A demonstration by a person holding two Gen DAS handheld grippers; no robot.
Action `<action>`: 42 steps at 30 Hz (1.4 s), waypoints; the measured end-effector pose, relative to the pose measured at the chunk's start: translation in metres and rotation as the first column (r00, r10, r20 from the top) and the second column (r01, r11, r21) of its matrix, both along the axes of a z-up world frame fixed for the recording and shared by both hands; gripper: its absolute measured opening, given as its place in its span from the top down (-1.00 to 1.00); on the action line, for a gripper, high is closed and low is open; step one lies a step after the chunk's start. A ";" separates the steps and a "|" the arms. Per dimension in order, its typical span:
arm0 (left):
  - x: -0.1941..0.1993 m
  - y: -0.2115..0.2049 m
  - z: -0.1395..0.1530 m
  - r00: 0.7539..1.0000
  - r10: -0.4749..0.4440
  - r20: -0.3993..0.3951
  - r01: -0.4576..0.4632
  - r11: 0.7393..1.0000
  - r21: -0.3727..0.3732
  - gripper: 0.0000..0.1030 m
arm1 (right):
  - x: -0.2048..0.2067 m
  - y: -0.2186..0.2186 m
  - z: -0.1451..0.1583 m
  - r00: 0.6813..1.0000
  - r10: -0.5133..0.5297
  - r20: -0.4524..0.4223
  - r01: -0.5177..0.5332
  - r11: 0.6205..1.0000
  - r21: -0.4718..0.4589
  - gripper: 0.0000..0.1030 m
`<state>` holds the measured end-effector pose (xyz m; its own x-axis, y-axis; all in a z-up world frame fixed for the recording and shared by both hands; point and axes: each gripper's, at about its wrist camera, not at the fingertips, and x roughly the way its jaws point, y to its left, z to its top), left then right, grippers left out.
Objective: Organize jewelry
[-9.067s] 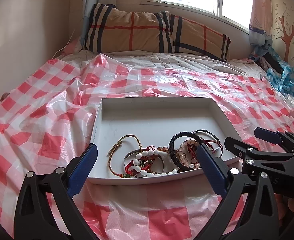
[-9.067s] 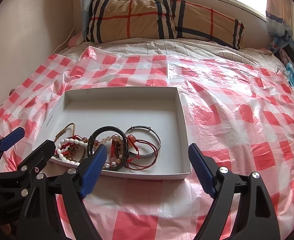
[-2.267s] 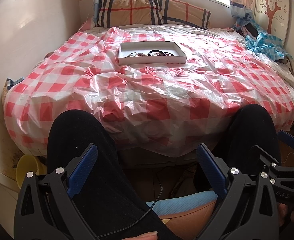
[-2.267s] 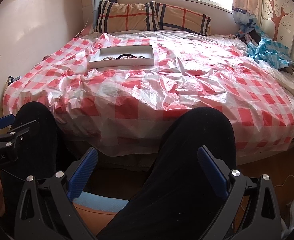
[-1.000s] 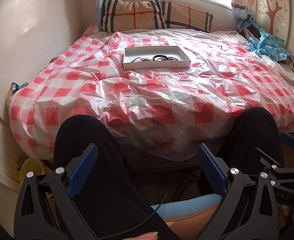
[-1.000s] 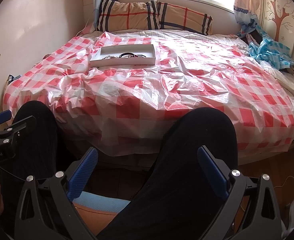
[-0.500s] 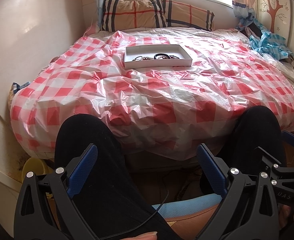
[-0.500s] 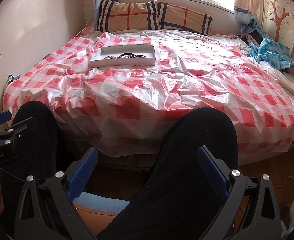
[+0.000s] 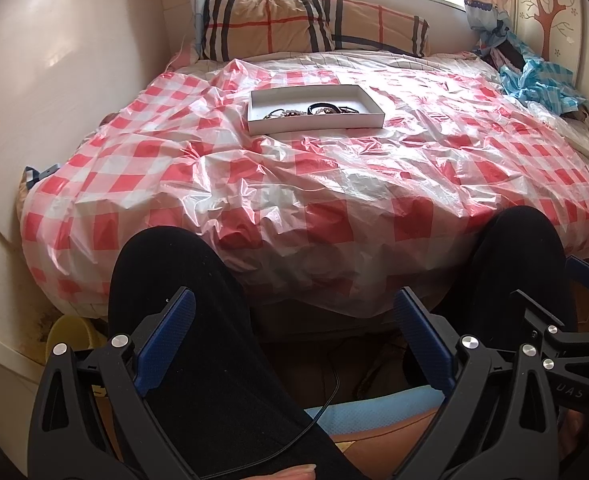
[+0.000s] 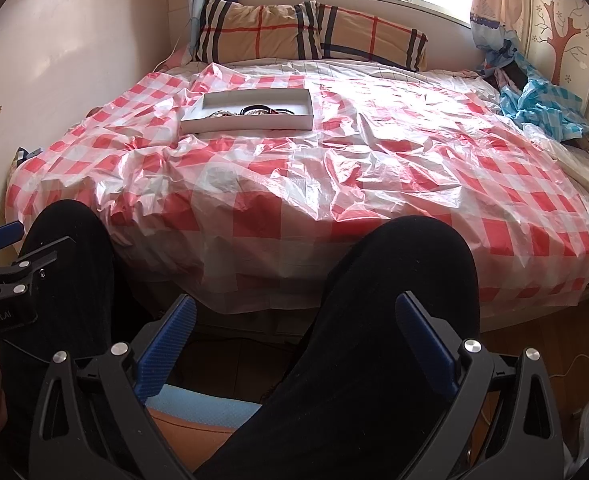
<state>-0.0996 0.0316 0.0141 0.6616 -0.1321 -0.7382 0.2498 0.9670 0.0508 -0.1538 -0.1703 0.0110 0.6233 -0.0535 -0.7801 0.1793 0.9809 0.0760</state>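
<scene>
A shallow white tray (image 9: 314, 125) (image 10: 250, 123) lies far off on the bed, toward its head. Inside it rests a small heap of bracelets (image 9: 314, 110) (image 10: 254, 111), beaded and dark ones, too small to tell apart. My left gripper (image 9: 294, 332) is open and empty, held low over a person's black-clad legs. My right gripper (image 10: 294, 330) is likewise open and empty above the lap. Both sit well short of the tray. The right gripper's body (image 9: 566, 356) shows at the lower right of the left wrist view.
A crinkled red-and-white checked plastic sheet (image 9: 334, 184) covers the bed. Plaid pillows (image 9: 314, 26) lean under the window. Blue checked cloth (image 10: 542, 108) is heaped at the right edge. The person's knees (image 10: 406, 264) press against the bed's front. A yellow basin (image 9: 70, 334) sits on the floor.
Since nine seconds ago both grippers have pulled far back from the tray to above the lap. Over the last second the left wrist view has crept slightly nearer the bed; the right is still.
</scene>
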 end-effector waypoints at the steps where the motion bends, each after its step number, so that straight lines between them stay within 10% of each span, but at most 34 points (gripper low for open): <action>1: 0.000 0.000 0.000 1.000 0.000 0.000 0.000 1.000 0.001 -0.85 | 0.000 0.000 0.000 1.000 0.000 0.000 0.000 1.000 0.000 -0.85; 14: 0.008 -0.015 -0.011 0.998 -0.027 -0.050 0.027 1.000 0.003 -0.85 | 0.016 0.007 -0.006 1.000 0.025 0.000 -0.025 0.999 -0.026 -0.86; 19: 0.038 -0.011 -0.019 0.991 -0.060 -0.120 0.046 0.993 -0.112 -0.85 | 0.038 0.005 -0.009 0.999 0.038 0.008 -0.038 0.999 -0.008 -0.86; 29: 0.157 -0.016 -0.012 0.996 0.033 -0.085 -0.040 0.996 -0.079 -0.85 | 0.137 -0.012 -0.007 0.999 0.037 0.026 -0.037 0.999 0.005 -0.86; 42: 0.329 0.021 -0.080 0.954 0.269 -0.132 -0.261 0.963 0.073 -0.85 | 0.252 -0.071 -0.058 0.996 -0.060 -0.066 0.056 0.996 -0.069 -0.85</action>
